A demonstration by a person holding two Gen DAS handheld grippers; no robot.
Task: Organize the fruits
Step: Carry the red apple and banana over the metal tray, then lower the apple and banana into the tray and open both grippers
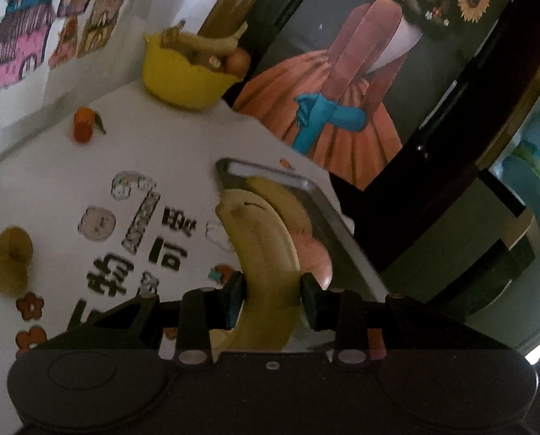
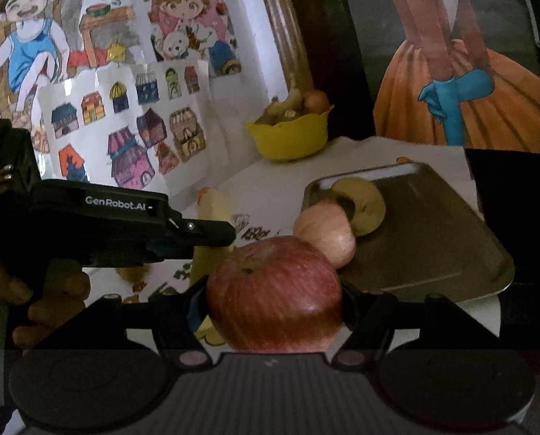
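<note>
Left gripper (image 1: 271, 299): jaws closed on a banana (image 1: 266, 253), pads pressing its sides low on the fruit; the tip arches ahead and up
Tray ahead, left view: metal tray (image 1: 342, 239) lies just beyond the jaws, holding a second banana (image 1: 280, 195) and a pale apple (image 1: 315, 257), both largely covered by the held fruit
Fruit to the left of the jaws: three yellow-green fruits (image 1: 7, 259) and small oranges (image 1: 85, 123) sit loose on the table; yellow bowl (image 1: 186, 76) far ahead, contents blurred
Right gripper (image 2: 273, 311): jaws clamped on a red apple (image 2: 275, 290), which hides both pads
Step, judged: two fruits being carried toward the tray
Next move, judged: bring each over bare tray floor, lower until it rests, then open
Hard to read, right view: left tool's black body crosses the frame beside the apple, masking its banana; whether the held fruits clear the tray rim cannot be told
</note>
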